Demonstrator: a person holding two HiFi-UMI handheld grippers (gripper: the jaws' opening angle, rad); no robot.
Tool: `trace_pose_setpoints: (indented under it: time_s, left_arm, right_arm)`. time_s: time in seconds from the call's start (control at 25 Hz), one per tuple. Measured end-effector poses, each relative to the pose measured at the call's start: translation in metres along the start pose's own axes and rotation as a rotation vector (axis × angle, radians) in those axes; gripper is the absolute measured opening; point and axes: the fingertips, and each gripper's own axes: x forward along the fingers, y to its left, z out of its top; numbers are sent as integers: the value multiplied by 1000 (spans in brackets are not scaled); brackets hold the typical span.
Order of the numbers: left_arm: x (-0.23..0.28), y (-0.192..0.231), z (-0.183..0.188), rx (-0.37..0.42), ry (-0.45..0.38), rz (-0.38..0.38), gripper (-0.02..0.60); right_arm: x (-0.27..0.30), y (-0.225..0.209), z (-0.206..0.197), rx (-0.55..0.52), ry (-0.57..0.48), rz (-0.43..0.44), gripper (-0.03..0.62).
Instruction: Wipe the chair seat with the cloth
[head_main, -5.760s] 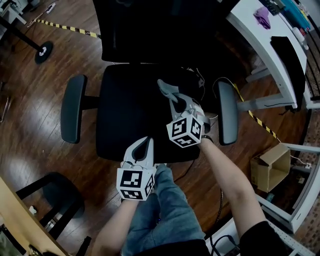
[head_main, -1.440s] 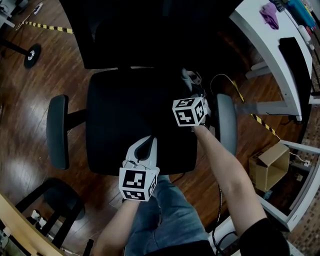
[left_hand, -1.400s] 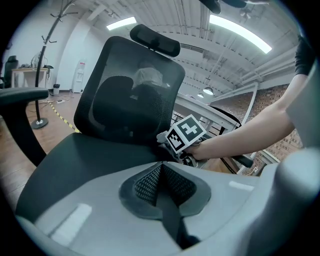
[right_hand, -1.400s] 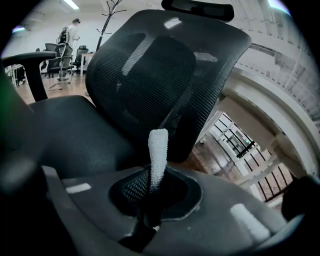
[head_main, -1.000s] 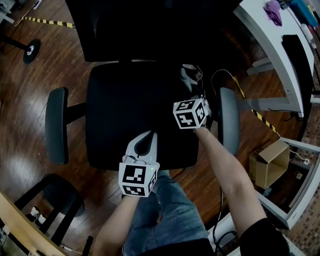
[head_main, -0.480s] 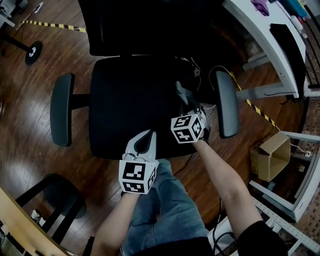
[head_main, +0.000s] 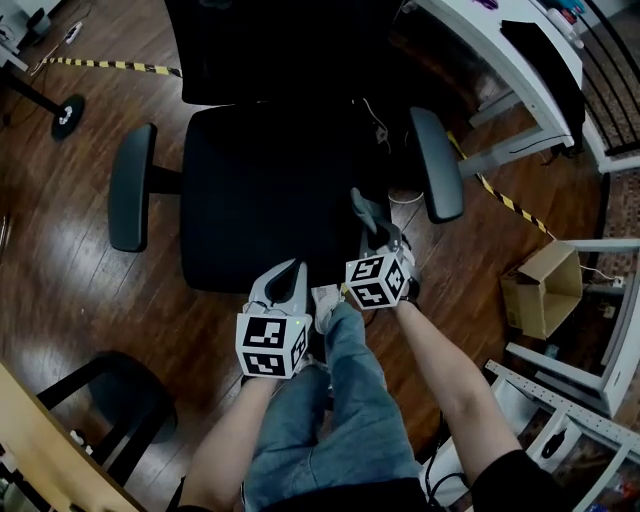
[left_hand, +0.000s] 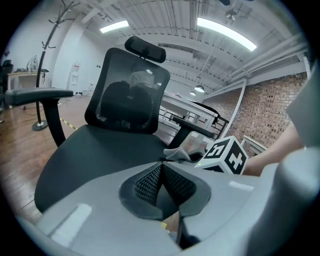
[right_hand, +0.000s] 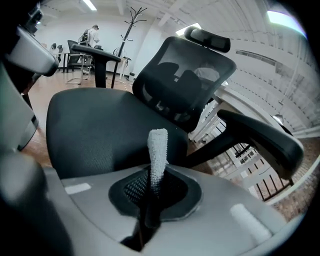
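chair seat at upper centre of the frame, left gripper and right gripper side by side at its lower edge (cloth between the right one's jaws, over the seat), desk upper right, cardboard box at right

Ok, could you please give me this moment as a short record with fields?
left gripper: jaws together, nothing between them, at the front edge of the chair seat
right gripper: shut on the cloth, over the seat's front right part
cloth: pale strip sticking out past the jaws; whether it touches the seat cannot be told
chair seat: black, armrest on each side
surroundings: open cardboard box on the wooden floor, to the right
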Motion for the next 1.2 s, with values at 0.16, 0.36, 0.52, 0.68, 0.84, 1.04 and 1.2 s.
trace_pose_setpoints:
  time_s: [0.16,0.36,0.52,0.68,0.84,1.04,1.2]
  left_arm:
    - [-10,-18,-18,-2,7,-9,3]
    - [-18,-43,-39,-17,11,-14,3]
    - [-20,-59,-55,-25,17,-5,3]
    - [-27,-77,-74,-17,27,8,3]
    - [-35,-89,-84,-11,21,24,3]
    - [-41,-114,-93,-9,23,17,3]
    - [-51,-129,-87,-10,-1,35,3]
  right_arm:
    - [-29,7,-25,12,3,3,6]
    - [-55,19,-56,22,7,21,6]
    - [-68,30,-78,43,-5,35,6]
    - [-78,44,-101,68,-10,58,6]
    - [-81,49,-107,94,-32,70,6]
    - [-98,37,-107,140,-115,55,6]
    - [-116,16,-116,281,-157,30,6]
